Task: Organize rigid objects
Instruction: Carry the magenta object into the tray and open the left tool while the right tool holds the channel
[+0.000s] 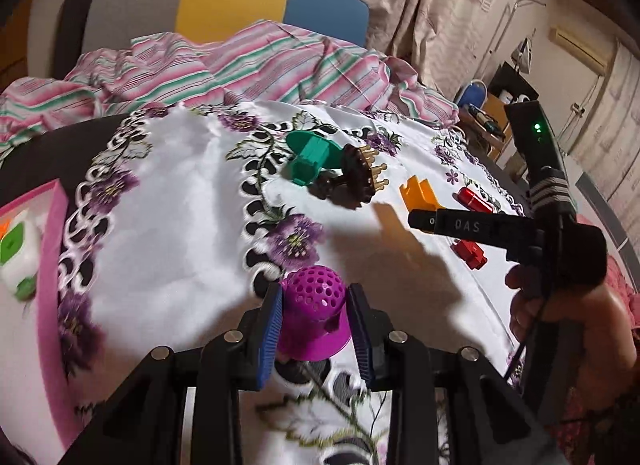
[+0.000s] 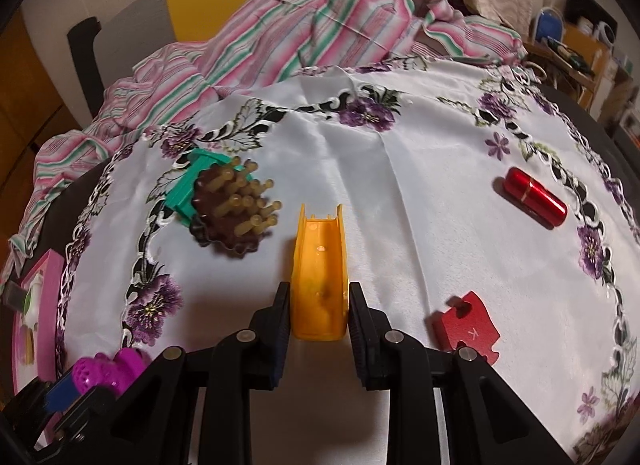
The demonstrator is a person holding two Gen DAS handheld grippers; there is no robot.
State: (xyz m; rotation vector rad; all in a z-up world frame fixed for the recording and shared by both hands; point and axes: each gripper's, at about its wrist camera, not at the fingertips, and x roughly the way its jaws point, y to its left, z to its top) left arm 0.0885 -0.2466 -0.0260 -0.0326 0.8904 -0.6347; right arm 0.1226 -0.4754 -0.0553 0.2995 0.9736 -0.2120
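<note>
My left gripper [image 1: 315, 307] is shut on a purple perforated cap [image 1: 314, 311], held over the white embroidered cloth [image 1: 180, 225]. It also shows at the lower left of the right wrist view [image 2: 106, 375]. My right gripper [image 2: 319, 311] is shut on an orange plastic channel piece [image 2: 320, 265], which also shows in the left wrist view [image 1: 418, 193]. On the cloth lie a green plastic piece [image 1: 310, 159], a brown brush head with tan pegs [image 2: 236, 213], a red lipstick tube [image 2: 534, 197] and a red puzzle piece [image 2: 468, 327].
A pink tray [image 1: 50, 265] with white and green items sits at the left table edge. A striped pink and green cloth [image 2: 300, 29] is bunched at the far side. A multicoloured chair back [image 1: 224, 5] stands behind. Shelves with clutter [image 2: 580, 53] stand at the right.
</note>
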